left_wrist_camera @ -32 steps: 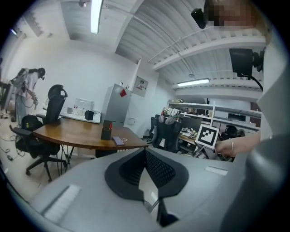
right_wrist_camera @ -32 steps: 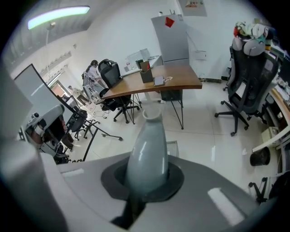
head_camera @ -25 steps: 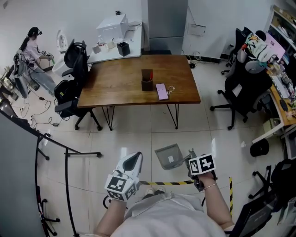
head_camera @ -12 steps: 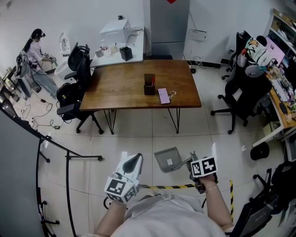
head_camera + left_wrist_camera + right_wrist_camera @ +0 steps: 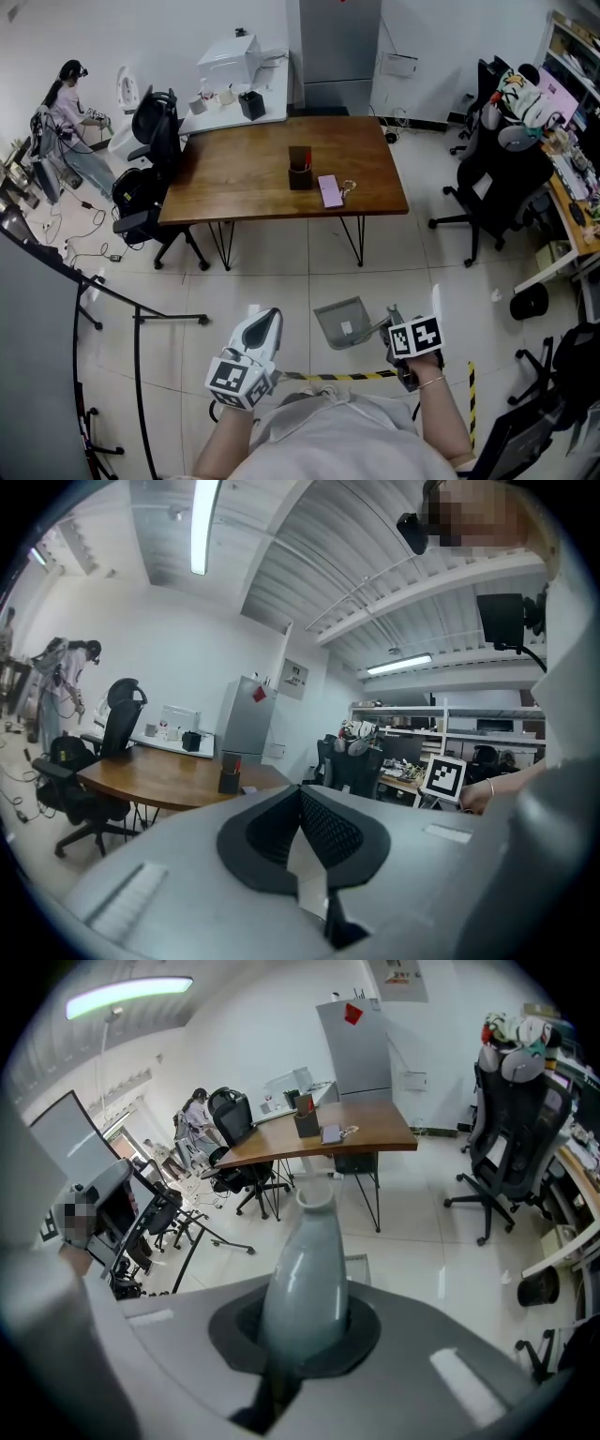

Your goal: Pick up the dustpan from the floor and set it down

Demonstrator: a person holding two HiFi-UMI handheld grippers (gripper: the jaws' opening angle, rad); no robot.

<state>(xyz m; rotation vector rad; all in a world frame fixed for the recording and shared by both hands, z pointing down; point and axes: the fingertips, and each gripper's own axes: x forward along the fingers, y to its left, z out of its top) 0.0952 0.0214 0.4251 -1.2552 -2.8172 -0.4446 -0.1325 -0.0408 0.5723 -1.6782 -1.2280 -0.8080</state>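
Note:
In the head view a grey dustpan [image 5: 341,322] sticks out ahead of my right gripper [image 5: 389,331], over the white floor tiles; I cannot tell whether it touches them. That gripper is shut on the dustpan's long grey handle [image 5: 307,1274], which fills the gap between its jaws in the right gripper view. The pan's edge [image 5: 359,1267] shows just beyond the handle. My left gripper [image 5: 266,321] is held to the left of the pan, apart from it. It points nearly level toward the table, its black pads [image 5: 323,829] meeting with nothing between them.
A wooden table [image 5: 244,183] stands ahead with a pen holder [image 5: 299,168] and a pink pad [image 5: 328,186]. Black office chairs sit at the left [image 5: 150,141] and right [image 5: 497,173]. A black metal rack [image 5: 131,323] is near left, striped floor tape [image 5: 352,377] lies under me, and a person [image 5: 67,94] sits far left.
My left gripper has drifted slightly to the left. The right gripper and the dustpan have kept their place.

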